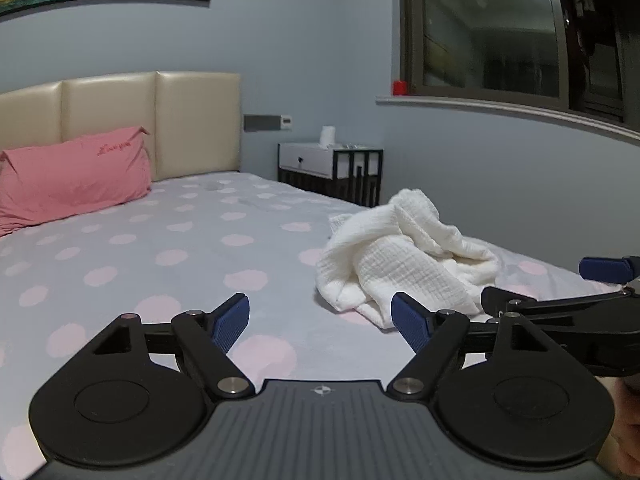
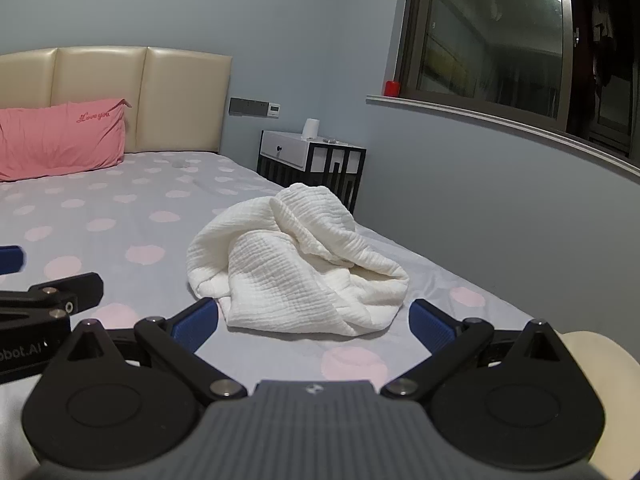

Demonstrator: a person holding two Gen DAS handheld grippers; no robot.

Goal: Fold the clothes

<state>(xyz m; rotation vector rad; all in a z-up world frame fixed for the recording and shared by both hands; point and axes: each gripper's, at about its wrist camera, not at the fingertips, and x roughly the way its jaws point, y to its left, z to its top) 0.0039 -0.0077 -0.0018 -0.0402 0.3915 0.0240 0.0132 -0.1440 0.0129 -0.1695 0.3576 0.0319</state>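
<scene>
A crumpled white crinkle-cloth garment lies in a heap on the polka-dot bed sheet, near the bed's right edge. My left gripper hovers open just short of the heap, which sits ahead and to its right. My right gripper is open too, its blue pads spread on either side of the heap's near edge without touching it. Each gripper shows at the other view's edge: the right gripper and the left gripper.
A pink pillow leans on the cream headboard at the far left. A black-and-white nightstand stands past the bed's far right side. The wall with a window sill runs close along the right.
</scene>
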